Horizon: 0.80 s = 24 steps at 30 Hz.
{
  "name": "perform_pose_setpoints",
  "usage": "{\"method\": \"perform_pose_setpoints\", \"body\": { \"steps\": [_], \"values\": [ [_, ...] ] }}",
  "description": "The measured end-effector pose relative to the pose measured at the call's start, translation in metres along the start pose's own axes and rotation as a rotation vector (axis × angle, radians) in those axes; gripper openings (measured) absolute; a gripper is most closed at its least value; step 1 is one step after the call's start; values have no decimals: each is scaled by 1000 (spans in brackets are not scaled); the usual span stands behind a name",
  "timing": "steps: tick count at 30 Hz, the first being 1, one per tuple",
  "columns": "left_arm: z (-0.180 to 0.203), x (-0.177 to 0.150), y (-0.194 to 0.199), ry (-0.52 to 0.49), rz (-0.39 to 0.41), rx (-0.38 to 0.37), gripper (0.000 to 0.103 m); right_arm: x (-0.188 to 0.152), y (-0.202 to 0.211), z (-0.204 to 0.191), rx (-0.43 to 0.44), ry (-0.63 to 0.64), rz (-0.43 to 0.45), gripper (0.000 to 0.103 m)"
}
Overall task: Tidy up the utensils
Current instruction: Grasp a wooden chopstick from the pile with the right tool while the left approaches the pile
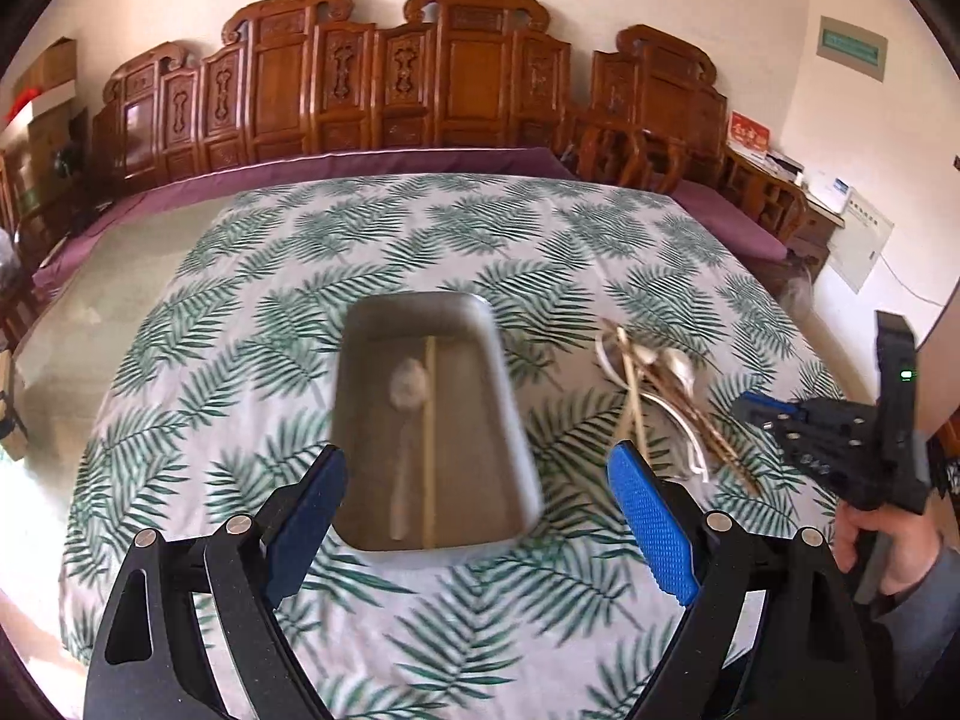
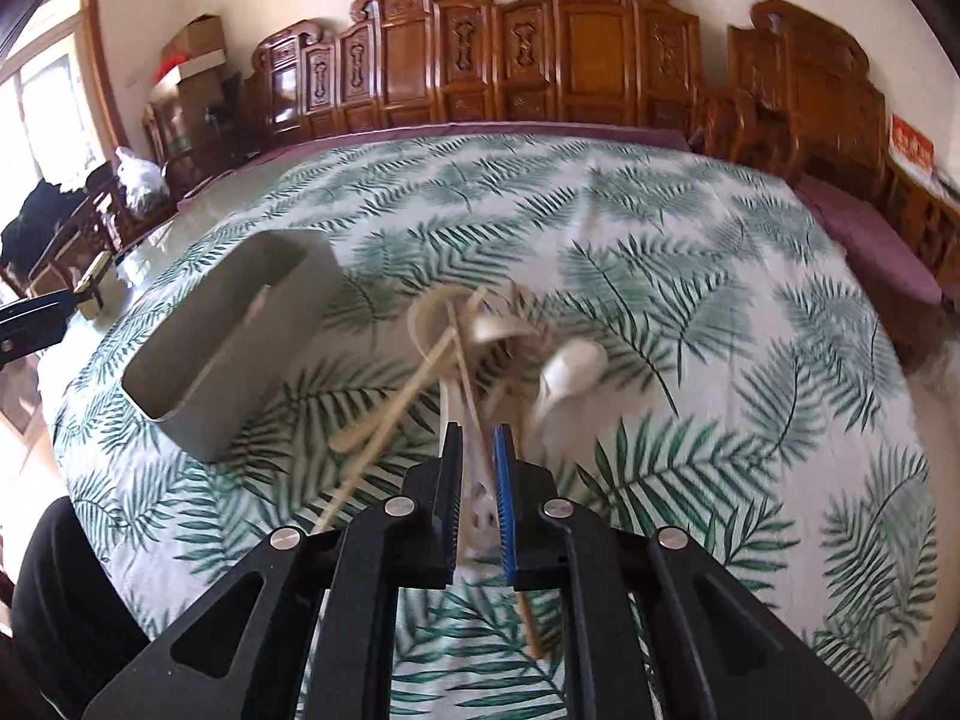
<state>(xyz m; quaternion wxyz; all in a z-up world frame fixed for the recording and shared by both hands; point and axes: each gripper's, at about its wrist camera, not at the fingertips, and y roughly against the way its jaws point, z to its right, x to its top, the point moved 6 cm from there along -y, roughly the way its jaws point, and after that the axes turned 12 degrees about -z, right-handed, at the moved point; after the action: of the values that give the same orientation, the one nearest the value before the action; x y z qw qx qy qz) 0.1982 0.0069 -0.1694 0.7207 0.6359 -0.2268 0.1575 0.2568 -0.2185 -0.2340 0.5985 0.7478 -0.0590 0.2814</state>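
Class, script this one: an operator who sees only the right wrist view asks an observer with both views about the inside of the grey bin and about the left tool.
Operator: I see the grey bin only from its side. What is in it?
Observer: The left wrist view looks down into the bin. A spoon and one chopstick lie lengthwise on its floor, side by side.
Operator: I get only a sliver of the left tool at my left edge. How does it stand?
Observer: The left tool is wide open with nothing between its fingers. In its own view they frame the bin's near end.
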Motion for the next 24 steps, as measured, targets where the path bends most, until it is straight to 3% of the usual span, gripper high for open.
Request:
{"method": "perform_pose_setpoints", "body": {
  "steps": [3, 17, 24],
  "values": [
    [15, -3, -3, 2, -4, -17, 85, -8, -11, 14, 29, -42, -15, 29],
    [60, -12, -31, -23, -49, -21, 85, -11, -47, 31, 153, -128, -93, 29],
    [80, -15, -45, -59, -77, -13, 85, -10, -49, 37, 176, -162, -107, 21]
  ]
}}
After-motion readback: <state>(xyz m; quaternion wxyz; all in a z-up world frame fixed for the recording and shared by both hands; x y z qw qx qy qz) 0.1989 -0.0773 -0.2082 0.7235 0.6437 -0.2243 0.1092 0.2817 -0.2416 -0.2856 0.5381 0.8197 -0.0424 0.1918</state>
